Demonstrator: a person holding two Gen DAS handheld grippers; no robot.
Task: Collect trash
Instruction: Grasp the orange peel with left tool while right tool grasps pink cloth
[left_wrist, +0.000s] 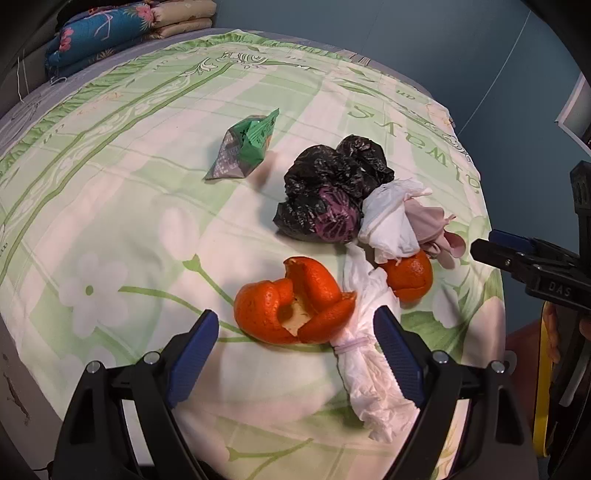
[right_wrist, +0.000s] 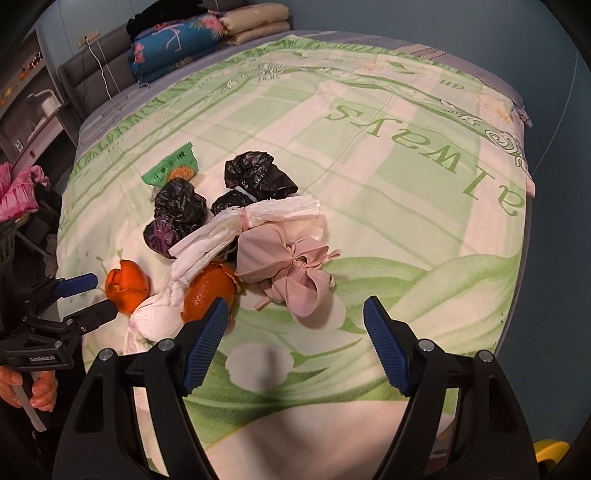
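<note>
Orange peel (left_wrist: 291, 306): just ahead of the left tongs (left_wrist: 295, 350), between the spread jaws.
Pink cloth (right_wrist: 291, 273): ahead of the right tongs (right_wrist: 295, 332), spread, empty.
Bed (left_wrist: 110, 221): near edge.

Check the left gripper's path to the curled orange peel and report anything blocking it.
Nothing visible blocks it. The left gripper is open, with the orange peel lying just ahead between its fingers. A banded white tissue bundle lies alongside, against the right finger.

Trash cluster on bed (right_wrist: 369, 155): wrapper (left_wrist: 245, 147) farthest, bags (left_wrist: 332, 188) before it, tissue (left_wrist: 373, 354) between two peels (left_wrist: 291, 302), folded quilts (right_wrist: 177, 40) behind.
</note>
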